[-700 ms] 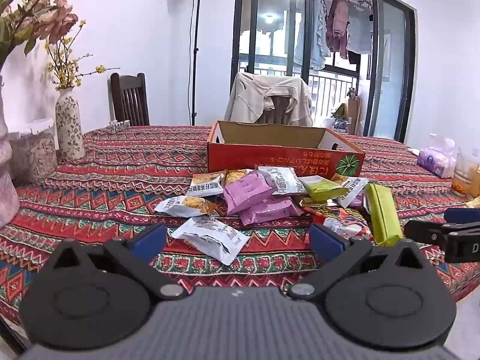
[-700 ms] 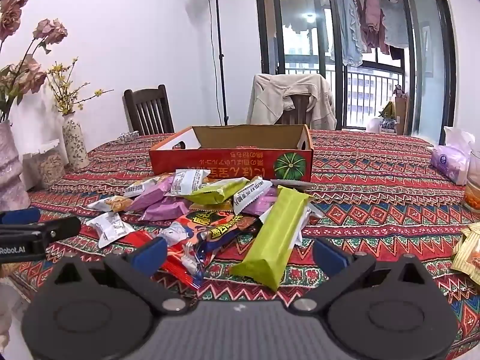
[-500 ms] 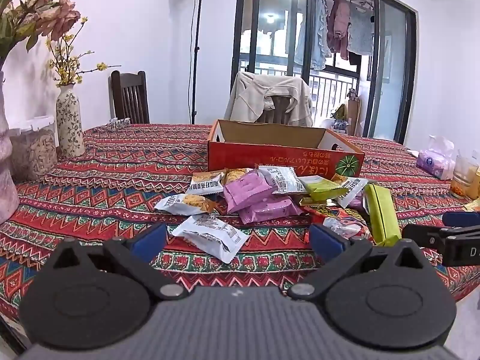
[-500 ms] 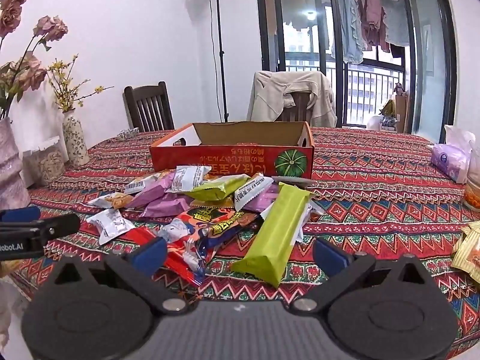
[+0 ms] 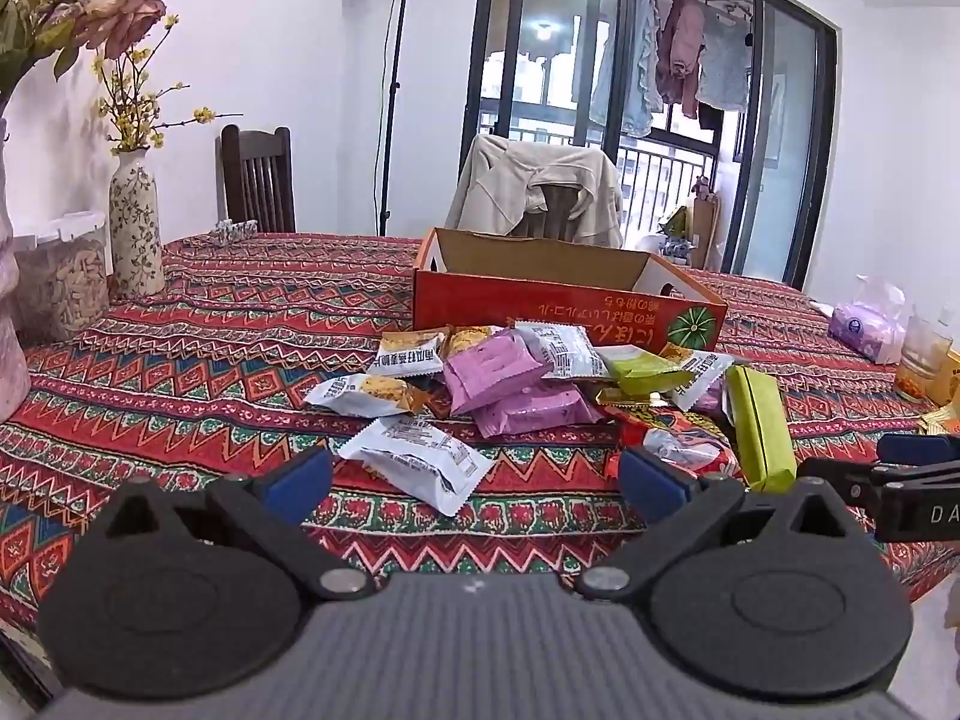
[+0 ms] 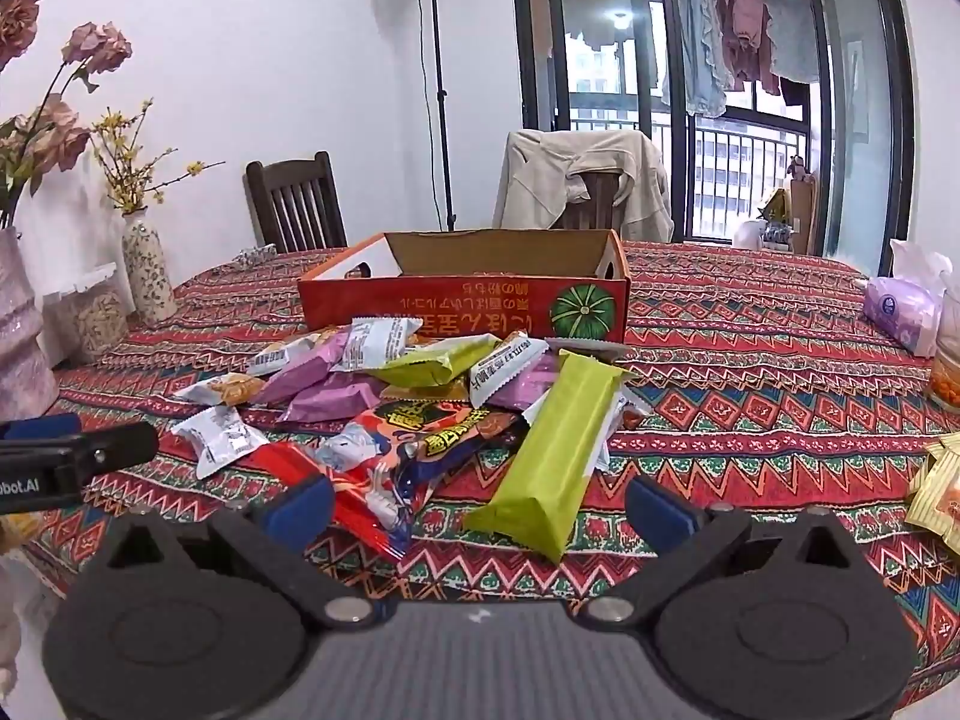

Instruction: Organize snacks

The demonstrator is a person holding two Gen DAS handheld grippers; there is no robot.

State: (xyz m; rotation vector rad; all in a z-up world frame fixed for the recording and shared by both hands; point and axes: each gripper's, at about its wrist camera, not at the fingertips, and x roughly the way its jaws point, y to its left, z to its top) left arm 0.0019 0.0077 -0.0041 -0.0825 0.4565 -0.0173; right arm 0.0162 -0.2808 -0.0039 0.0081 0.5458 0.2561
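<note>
left gripper (image 5: 474, 483) wide apart, empty, right gripper (image 6: 477, 507) likewise

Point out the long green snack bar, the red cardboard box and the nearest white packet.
long green snack bar (image 6: 555, 450), right wrist view, middle of wrapper.
red cardboard box (image 6: 462, 306), right wrist view, front wall.
nearest white packet (image 5: 420, 459), left wrist view, packet centre.

Patterned red tablecloth (image 5: 198, 372) covers the table. Far left on it: a floral vase (image 5: 135, 222) with yellow sprigs, just beside a clear lidded jar (image 5: 60, 282). A pale pink vase (image 6: 21, 330) with dried roses stands at the near left edge. Dark wooden chair (image 6: 297, 204) against the far wall; a second chair beyond the table carries a draped beige jacket (image 6: 585, 177). Lamp stand (image 6: 438, 90) rises between them. Laundry (image 5: 684, 54) hangs behind the glass doors. Far right: a bagged tissue pack (image 5: 867, 330).
</note>
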